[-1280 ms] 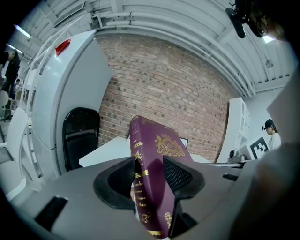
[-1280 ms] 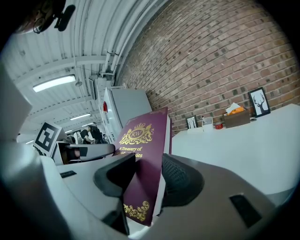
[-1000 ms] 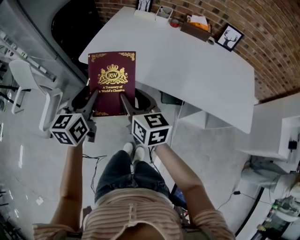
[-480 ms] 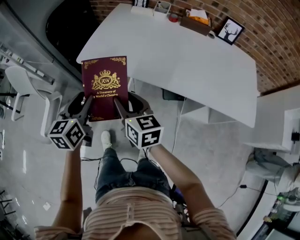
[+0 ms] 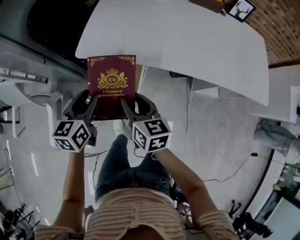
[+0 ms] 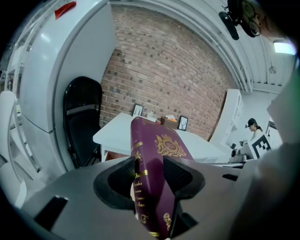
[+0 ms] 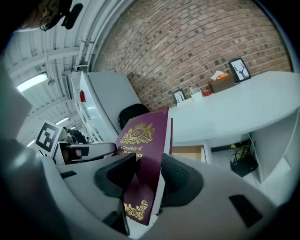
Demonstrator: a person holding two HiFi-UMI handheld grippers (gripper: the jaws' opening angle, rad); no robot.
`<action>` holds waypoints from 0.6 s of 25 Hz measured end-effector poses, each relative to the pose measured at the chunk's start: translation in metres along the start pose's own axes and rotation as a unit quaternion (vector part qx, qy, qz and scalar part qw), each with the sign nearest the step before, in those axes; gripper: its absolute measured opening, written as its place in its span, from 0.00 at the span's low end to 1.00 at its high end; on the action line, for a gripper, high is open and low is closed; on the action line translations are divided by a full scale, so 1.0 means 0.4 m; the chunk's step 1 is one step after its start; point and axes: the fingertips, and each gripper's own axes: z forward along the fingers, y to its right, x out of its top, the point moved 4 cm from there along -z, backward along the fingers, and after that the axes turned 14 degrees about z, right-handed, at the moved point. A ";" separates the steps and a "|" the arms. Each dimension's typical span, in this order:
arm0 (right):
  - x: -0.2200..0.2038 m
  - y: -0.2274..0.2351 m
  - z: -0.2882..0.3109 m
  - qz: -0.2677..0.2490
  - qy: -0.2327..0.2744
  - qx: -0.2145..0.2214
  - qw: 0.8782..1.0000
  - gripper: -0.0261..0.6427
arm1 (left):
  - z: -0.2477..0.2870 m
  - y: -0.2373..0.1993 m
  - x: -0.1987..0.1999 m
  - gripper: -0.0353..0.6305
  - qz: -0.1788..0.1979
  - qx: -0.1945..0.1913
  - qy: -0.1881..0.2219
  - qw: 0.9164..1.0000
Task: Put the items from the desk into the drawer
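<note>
Now carry step: maroon book [image 5: 111, 84] is off the bench [image 5: 197, 42], held cover up over the floor just near the bench's left corner. Left gripper [image 5: 87, 99] pinches its spine-side near corner, right gripper [image 5: 135, 101] pinches the page-side near corner, pads tight on the cover both sides. Next move likely needs both to lower together toward what looks like an open drawer [image 7: 187, 152] under the bench, keeping the book level so it clears the front. Bench is white, mostly bare, with a tissue box [image 7: 221, 83] and deer picture [image 5: 241, 9] at the far edge; brick wall behind, black chair [image 6: 82, 122] left, grey floor with cables
</note>
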 end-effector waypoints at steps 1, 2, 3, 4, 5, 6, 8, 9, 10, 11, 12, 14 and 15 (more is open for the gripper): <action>-0.021 0.001 0.020 0.009 -0.002 -0.011 1.000 0.31 | 0.011 -0.023 -0.019 0.34 0.001 -0.010 -0.008 1.000; -0.043 0.003 0.040 0.018 -0.006 -0.021 1.000 0.31 | 0.021 -0.044 -0.040 0.34 0.002 -0.020 -0.016 1.000; -0.066 0.006 0.055 0.027 -0.010 -0.032 0.999 0.31 | 0.030 -0.062 -0.063 0.34 0.002 -0.030 -0.025 0.999; -0.089 0.009 0.065 0.035 -0.013 -0.044 0.998 0.31 | 0.038 -0.075 -0.086 0.34 0.000 -0.041 -0.035 0.999; -0.112 0.012 0.072 0.044 -0.015 -0.058 0.997 0.31 | 0.046 -0.086 -0.108 0.34 -0.003 -0.055 -0.046 0.997; -0.134 0.015 0.077 0.053 -0.016 -0.072 0.996 0.31 | 0.054 -0.095 -0.128 0.34 -0.005 -0.069 -0.057 0.996; -0.170 0.023 0.091 0.070 -0.020 -0.096 0.993 0.31 | 0.072 -0.113 -0.164 0.34 -0.007 -0.093 -0.079 0.992; -0.185 0.028 0.103 0.076 -0.023 -0.105 0.991 0.31 | 0.081 -0.123 -0.180 0.34 -0.008 -0.101 -0.089 0.991; -0.197 0.034 0.115 0.080 -0.027 -0.112 0.990 0.31 | 0.091 -0.133 -0.194 0.34 -0.008 -0.107 -0.097 0.989; -0.208 0.040 0.126 0.085 -0.032 -0.119 0.989 0.31 | 0.100 -0.142 -0.207 0.34 -0.007 -0.112 -0.104 0.988; -0.219 0.045 0.136 0.090 -0.037 -0.126 0.987 0.31 | 0.107 -0.148 -0.220 0.34 -0.006 -0.115 -0.110 0.987; -0.242 0.056 0.149 0.099 -0.048 -0.142 0.984 0.31 | 0.118 -0.157 -0.249 0.34 -0.008 -0.123 -0.124 0.985; -0.254 0.062 0.154 0.103 -0.053 -0.149 0.982 0.31 | 0.123 -0.160 -0.264 0.34 -0.010 -0.126 -0.132 0.983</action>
